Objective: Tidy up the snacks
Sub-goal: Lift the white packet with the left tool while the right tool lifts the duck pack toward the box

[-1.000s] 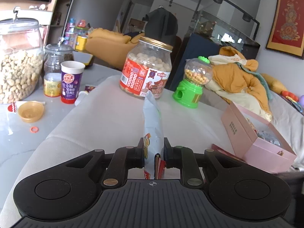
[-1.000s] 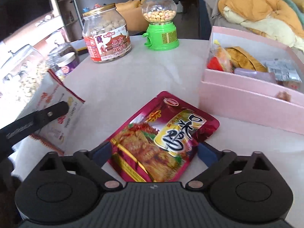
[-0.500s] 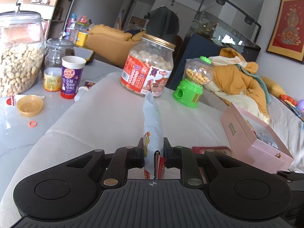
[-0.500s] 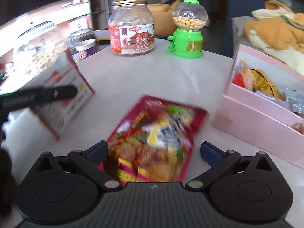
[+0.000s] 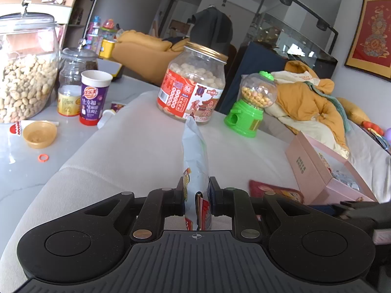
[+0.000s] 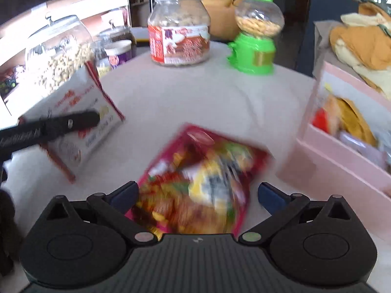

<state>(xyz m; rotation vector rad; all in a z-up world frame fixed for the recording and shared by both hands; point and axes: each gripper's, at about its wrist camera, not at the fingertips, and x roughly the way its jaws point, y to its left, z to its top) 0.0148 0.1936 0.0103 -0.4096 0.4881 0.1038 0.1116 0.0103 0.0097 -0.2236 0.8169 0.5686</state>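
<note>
red pouch (image 6: pixel 200 185) nearer, white cloth (image 6: pixel 195 97)

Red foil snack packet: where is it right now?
In the right wrist view, the red foil snack packet lies flat on the white tablecloth between the right gripper's open jaws, left of the pink box.

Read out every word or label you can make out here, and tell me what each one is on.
"优乐美": logo on the purple cup; the lines under it are too small.
"花": on the jar; the rest is too small or hidden behind the white packet.
White packet: red print, blurred.
Red packet: blurred, unreadable.
Pink box: printed block, too small.
</note>
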